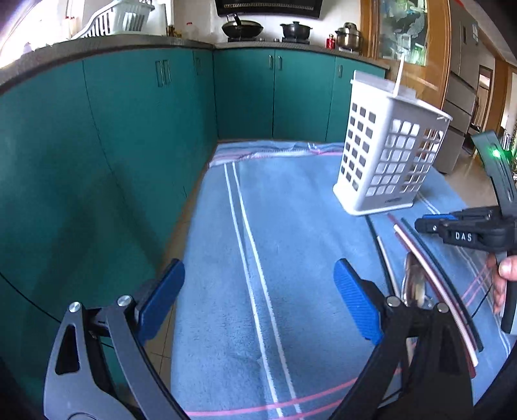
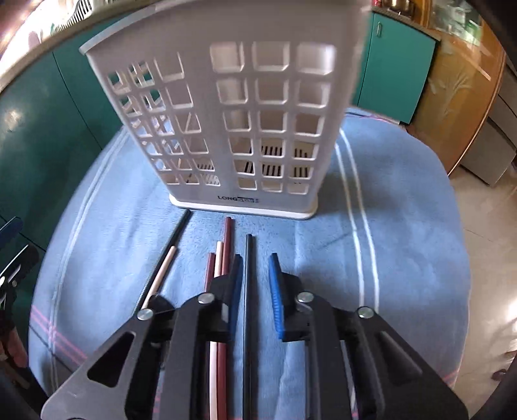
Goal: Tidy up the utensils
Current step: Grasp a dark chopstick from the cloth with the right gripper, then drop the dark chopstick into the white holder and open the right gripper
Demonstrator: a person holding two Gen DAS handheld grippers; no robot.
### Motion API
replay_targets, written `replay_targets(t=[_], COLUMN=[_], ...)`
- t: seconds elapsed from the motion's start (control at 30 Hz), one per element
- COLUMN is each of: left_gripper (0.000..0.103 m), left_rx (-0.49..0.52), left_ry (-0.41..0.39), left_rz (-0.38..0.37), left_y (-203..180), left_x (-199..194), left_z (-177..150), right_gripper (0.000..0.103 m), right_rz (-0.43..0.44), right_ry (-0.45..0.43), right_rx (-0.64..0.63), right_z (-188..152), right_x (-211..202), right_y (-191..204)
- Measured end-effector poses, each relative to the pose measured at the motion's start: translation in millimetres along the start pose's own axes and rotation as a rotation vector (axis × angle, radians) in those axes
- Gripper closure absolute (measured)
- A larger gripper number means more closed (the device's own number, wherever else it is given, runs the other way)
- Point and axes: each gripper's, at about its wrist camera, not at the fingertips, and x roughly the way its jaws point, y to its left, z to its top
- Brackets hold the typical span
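Observation:
A white slotted utensil basket (image 2: 245,106) stands upright on a blue striped towel (image 2: 404,226). Several chopsticks lie in front of it: dark red (image 2: 227,245), beige (image 2: 164,268) and black. My right gripper (image 2: 255,290) points down over them, its blue pads a narrow gap apart around one black chopstick (image 2: 248,258), and I see no pad pressing it. In the left wrist view my left gripper (image 1: 258,300) hangs wide open over bare towel (image 1: 290,210). The basket (image 1: 387,155), a metal spoon (image 1: 415,284) and the right gripper (image 1: 420,224) are to its right.
Teal cabinets (image 1: 129,145) close in the left and far sides, with a strip of tiled floor beside the towel's left edge. Pots (image 1: 295,30) and a dish rack (image 1: 119,19) sit on the counter. A white stick (image 1: 399,77) rises from the basket. A steel fridge (image 1: 458,106) stands at the right.

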Motion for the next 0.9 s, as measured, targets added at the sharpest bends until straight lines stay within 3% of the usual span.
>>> replay_targets(t=[0.2, 0.67, 0.77, 0.9], left_gripper=[0.011, 0.011, 0.011, 0.011], left_rx=[0.001, 0.017, 0.017, 0.009], left_ry=[0.007, 0.014, 0.007, -0.007], left_rz=[-0.005, -0.023, -0.028, -0.039], left_y=[-3.2, -15.7, -16.3, -16.7], left_x=[8.3, 9.1, 6.6, 1.3], left_z=[0.4, 3.3, 5.3, 9.4], right_gripper=[0.097, 0.098, 0.098, 0.098], right_rz=[-0.031, -0.011, 0.005, 0.062], right_ry=[0.047, 0.057, 0.032, -0.053], right_rx=[-0.021, -0.016, 0.017, 0.044], right_z=[9.0, 17.1, 13.8, 10.1], right_x=[17.4, 20.4, 9.8, -43.4], right_y=[3.4, -3.0, -16.9, -34.8])
